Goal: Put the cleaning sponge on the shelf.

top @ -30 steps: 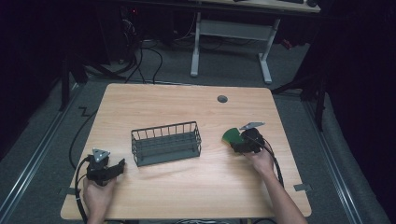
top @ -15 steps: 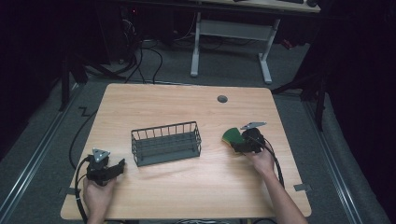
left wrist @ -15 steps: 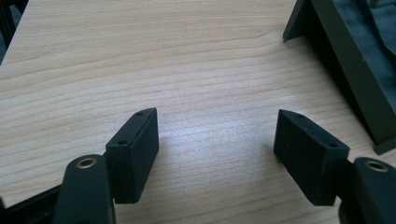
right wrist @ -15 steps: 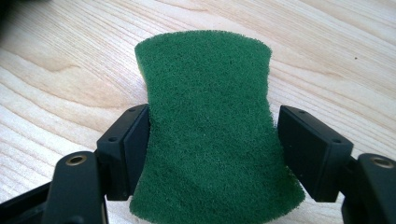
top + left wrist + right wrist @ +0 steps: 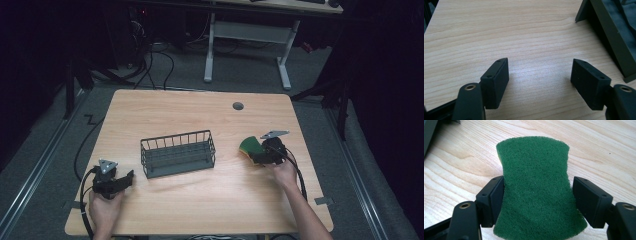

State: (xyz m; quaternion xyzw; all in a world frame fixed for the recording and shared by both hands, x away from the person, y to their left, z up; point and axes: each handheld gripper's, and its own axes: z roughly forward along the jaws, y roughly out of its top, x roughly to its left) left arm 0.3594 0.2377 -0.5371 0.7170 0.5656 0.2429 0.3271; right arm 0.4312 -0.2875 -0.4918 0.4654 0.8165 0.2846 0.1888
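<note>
Sponge (image 5: 535,190): green scouring face, coarse fibrous, matt; yellow edge seen from above. Table (image 5: 200,200): pale wood-grain top, smooth, faint sheen. Basket (image 5: 177,154): dark wire, metal by look, matt coating. Right gripper (image 5: 537,195), left gripper (image 5: 540,77): black jaw blocks, plastic-looking, matt, smooth.

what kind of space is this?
Probably a lab or workshop recording station: a bare wooden table with a wire basket, loose cables on grey floor, and a height-adjustable desk frame behind.
</note>
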